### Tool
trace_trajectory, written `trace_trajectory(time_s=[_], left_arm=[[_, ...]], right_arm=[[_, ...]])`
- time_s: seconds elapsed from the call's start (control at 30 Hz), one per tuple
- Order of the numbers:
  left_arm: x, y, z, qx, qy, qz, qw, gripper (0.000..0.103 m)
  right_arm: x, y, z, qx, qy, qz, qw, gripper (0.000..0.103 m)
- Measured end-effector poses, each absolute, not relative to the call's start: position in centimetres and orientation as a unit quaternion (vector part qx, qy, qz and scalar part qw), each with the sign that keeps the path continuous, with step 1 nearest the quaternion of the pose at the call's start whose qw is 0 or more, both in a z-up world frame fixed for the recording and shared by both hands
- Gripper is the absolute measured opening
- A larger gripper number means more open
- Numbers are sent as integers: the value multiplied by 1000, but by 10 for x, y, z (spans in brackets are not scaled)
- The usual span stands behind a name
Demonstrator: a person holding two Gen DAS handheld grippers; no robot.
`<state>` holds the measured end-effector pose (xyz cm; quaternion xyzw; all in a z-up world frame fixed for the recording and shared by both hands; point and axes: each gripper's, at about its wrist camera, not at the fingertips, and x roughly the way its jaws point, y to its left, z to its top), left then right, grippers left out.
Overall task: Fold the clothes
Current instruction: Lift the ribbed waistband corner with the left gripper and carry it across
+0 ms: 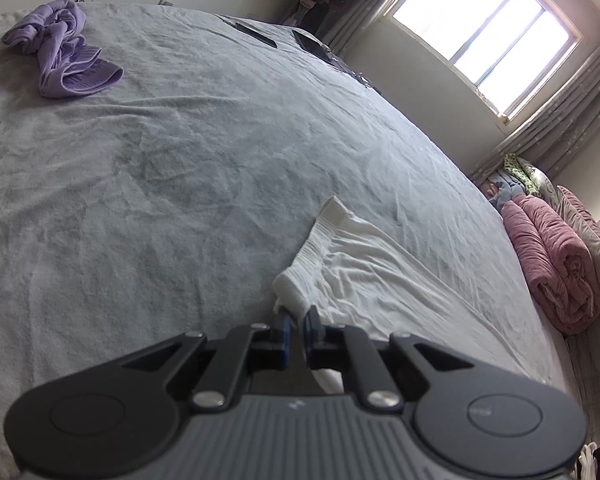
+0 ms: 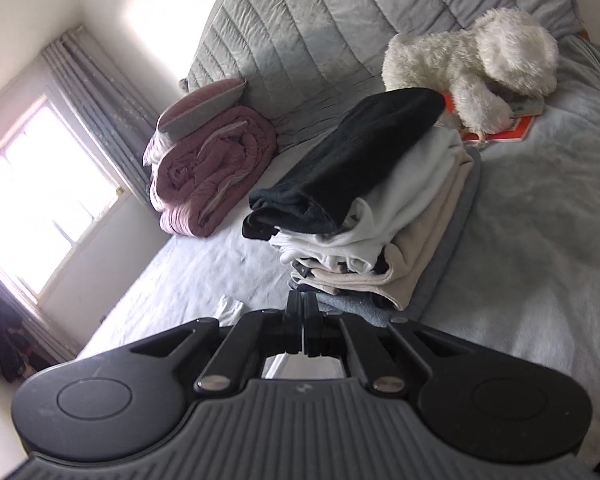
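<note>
A white garment lies spread on the grey bed sheet, its ribbed hem turned toward me. My left gripper is shut on the near corner of that hem, with white cloth pinched between the blue pads. In the right wrist view my right gripper is shut, just in front of a stack of folded clothes with a black piece on top. No cloth shows between its tips. A bit of white cloth lies on the sheet to its left.
A crumpled purple garment sits at the far left of the bed. A rolled pink quilt and pillows rest by the grey headboard. A white plush toy lies on an orange book. Dark flat items sit at the far edge.
</note>
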<state>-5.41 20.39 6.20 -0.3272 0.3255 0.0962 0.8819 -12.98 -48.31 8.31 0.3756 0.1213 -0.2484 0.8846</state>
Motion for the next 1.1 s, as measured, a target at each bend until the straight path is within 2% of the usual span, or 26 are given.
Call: trace_trajectory(time_s=[0.17,0.37,0.9,1.1], left_arm=[[-54,210,54,-352,350,109,861,6],[-46,210,66,-357,334,97,867,6],[30,214,85,-413,346,91,838,5],[61,214,86,-415,352,104,832,5]], right_arm=[[-124,-485,68,400,134,-250,872,1],[-109,-479,86,400,102,-228,882,1],[20,-487,111,366,109,-221,897,1],[70,-491,107,345,136,-229,900,1]])
